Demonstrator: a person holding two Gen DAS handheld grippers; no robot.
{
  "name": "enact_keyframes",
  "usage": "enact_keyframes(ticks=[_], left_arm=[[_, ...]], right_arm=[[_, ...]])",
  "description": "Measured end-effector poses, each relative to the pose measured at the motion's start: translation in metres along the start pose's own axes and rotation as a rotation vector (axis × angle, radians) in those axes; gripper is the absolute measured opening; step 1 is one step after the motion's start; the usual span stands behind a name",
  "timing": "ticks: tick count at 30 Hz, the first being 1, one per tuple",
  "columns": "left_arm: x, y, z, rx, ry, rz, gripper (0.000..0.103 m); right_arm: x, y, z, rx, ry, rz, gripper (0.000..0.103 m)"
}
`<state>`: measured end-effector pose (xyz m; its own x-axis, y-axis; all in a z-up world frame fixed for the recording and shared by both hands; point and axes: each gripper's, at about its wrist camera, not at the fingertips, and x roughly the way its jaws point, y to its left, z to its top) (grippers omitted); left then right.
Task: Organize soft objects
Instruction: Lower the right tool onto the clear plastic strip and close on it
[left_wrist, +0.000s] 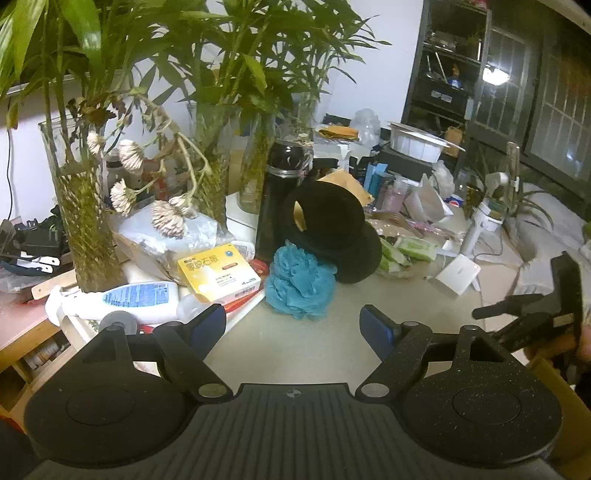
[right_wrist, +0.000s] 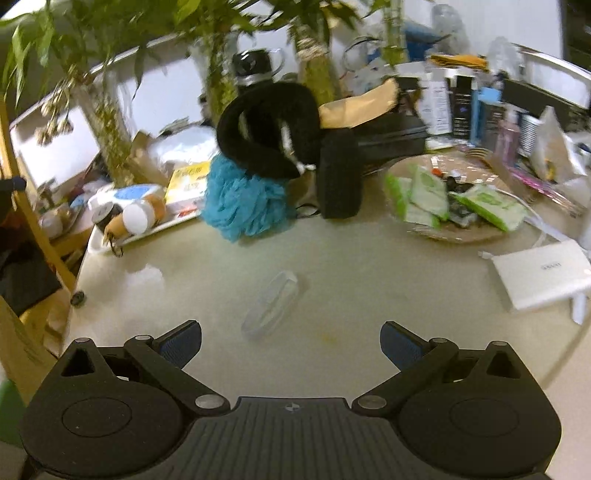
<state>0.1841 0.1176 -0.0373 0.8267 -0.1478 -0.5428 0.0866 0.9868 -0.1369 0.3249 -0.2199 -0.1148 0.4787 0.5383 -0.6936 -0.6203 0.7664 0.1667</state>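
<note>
On the cluttered table (right_wrist: 332, 266), black neck pillow (right_wrist: 273, 129) stands upright beside blue loofah (right_wrist: 243, 199); both tools gape wide, empty.

My left gripper (left_wrist: 293, 325) sits over bare pale table (left_wrist: 314, 354), jaws wide apart, nothing between the blue pads (left_wrist: 375, 326). Ahead: blue mesh loofah (left_wrist: 297, 282) on the table, touching the black neck pillow (left_wrist: 332, 236) behind it. Black thermos (left_wrist: 280, 195) stands upright just left of the pillow. Yellow box (left_wrist: 218, 273) left of the loofah, white bottle (left_wrist: 125, 301) lying on its side further left. Glass vases with green stalks and wilted flowers (left_wrist: 129, 195) behind those. Right edge: my other gripper (left_wrist: 535, 314), partly in view, jaw state unclear. White box (left_wrist: 458, 275) near it.
</note>
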Motion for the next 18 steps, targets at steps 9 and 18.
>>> enact_keyframes(ticks=[9, 18], left_arm=[[0.011, 0.015, -0.004, -0.004, 0.008, 0.004, 0.08], [0.016, 0.022, -0.009, 0.027, 0.023, 0.002, 0.08]], right_arm=[[0.06, 0.01, 0.002, -0.088, 0.057, 0.093, 0.083], [0.092, 0.018, -0.004, -0.146, 0.086, 0.149, 0.08]])
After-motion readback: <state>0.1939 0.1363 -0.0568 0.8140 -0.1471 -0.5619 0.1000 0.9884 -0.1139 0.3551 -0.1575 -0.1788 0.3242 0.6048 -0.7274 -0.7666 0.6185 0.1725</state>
